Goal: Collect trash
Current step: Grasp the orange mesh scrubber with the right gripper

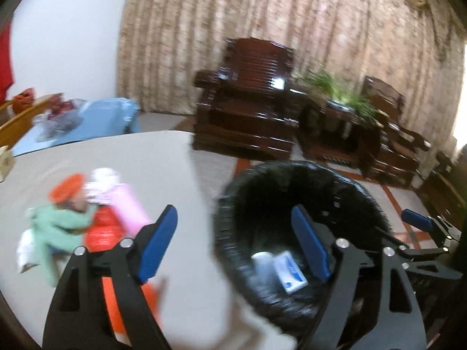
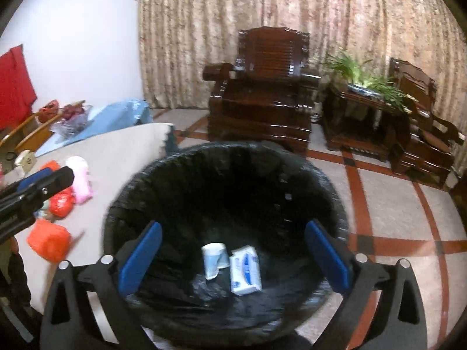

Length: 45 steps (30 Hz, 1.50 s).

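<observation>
Both our claws gape empty: the right gripper (image 2: 233, 258) hangs over the bin (image 2: 122, 204), while the left gripper (image 1: 238, 243) sits nearer the trash pile (image 1: 87, 215), off its left pad.

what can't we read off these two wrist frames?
- Trash pile, left wrist view: motion-blurred, items inseparable.
- Same pile, right wrist view: partly hidden by the left tongs.
- Print on the white packet in the bin: too small.
- Bin base: cut off by the bottom edge.
</observation>
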{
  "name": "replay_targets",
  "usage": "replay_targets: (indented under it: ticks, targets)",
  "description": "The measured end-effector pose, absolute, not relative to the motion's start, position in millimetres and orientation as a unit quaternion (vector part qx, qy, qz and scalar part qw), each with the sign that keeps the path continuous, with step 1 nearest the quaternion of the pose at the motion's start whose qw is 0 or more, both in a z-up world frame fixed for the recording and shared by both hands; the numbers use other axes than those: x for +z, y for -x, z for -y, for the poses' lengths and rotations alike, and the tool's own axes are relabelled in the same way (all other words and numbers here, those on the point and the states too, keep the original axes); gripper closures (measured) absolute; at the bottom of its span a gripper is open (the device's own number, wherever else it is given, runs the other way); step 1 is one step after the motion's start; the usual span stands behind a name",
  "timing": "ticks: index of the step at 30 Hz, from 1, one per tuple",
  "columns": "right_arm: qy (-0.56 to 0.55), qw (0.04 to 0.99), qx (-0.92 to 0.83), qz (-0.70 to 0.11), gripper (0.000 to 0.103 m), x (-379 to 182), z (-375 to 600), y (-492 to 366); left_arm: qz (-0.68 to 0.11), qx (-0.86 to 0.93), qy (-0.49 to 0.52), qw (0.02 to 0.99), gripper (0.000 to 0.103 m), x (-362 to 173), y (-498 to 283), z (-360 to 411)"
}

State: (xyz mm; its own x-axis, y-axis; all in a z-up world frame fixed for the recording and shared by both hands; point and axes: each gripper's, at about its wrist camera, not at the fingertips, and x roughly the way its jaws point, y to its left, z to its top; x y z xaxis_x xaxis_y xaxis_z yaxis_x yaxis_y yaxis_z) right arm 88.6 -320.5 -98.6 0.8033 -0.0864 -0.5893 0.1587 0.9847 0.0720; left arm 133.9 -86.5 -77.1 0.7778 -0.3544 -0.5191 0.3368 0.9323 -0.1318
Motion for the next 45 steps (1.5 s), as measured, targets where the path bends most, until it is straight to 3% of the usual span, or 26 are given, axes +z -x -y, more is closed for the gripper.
replay_targets:
  ticks: [4,16,32,38,41,45]
  targets:
    - [-0.055,0.953,-0.013,-0.298,0.006,-92,278,-94,-0.272,-0.131,0.015,0.953,0.018,-70,-120,37]
    - [-0.023,0.954,0.15,-0.257,0.006,-81,142,-110,-0.259,0.016,0.023,0.966,0.017,-61,-88,-94]
    - [0.017,0.932,0.167,-0.322,0.023,-145,84,-137,-0.277,0.062,0.032,0.958,0.017,-100,-82,-142]
    - [0.024,0.92,0.172,-0.352,0.037,-159,83,-138,-0.286,0.059,0.036,0.956,0.017,-109,-87,-140]
    - [0.015,0.912,0.185,-0.367,0.049,-166,81,-139,-0.287,0.057,0.036,0.955,0.017,-111,-88,-139]
    - [0.018,0.912,0.195,-0.36,0.081,-162,81,-137,-0.288,0.057,0.037,0.955,0.017,-111,-89,-138]
